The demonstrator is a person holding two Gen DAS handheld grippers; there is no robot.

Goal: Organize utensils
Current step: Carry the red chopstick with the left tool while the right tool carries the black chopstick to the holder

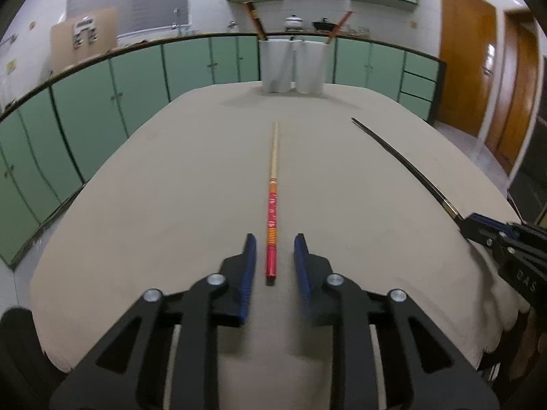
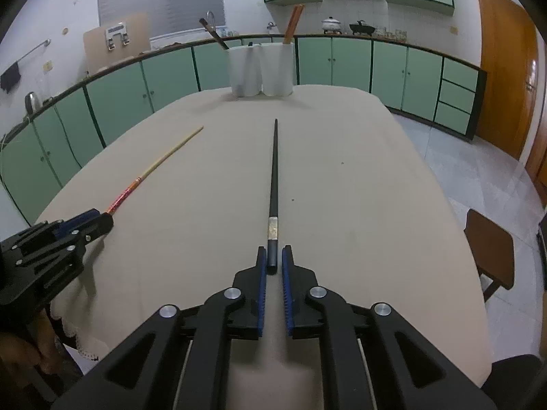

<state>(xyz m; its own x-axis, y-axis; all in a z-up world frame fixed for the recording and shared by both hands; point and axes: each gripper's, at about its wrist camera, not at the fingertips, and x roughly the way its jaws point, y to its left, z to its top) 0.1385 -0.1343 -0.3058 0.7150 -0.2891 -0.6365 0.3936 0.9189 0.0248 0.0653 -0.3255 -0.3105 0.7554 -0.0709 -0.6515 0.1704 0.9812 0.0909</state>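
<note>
Centrally on the beige table (image 1: 171, 188), two white holders (image 2: 261, 68) at the far edge. Nearer — red chopstick (image 1: 272, 212) between the parted left gripper (image 1: 275, 244); black chopstick (image 2: 273, 177) inside the narrower, unclosed right gripper (image 2: 274, 256).

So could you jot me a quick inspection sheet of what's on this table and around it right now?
Surface: table under a beige cloth, a few small specks.
Job's things: red chopstick and black chopstick lie flat, apart, pointing toward the white holder, which has two compartments with a chopstick standing in each.
Clutter: nothing seen.
Grippers: left tool open, straddling the red chopstick's thick end; right tool nearly closed around the black one's end, a small gap showing.
Cables: nothing seen.
Surroundings: green cabinets, wooden door, wooden stool, pots on the counter.
</note>
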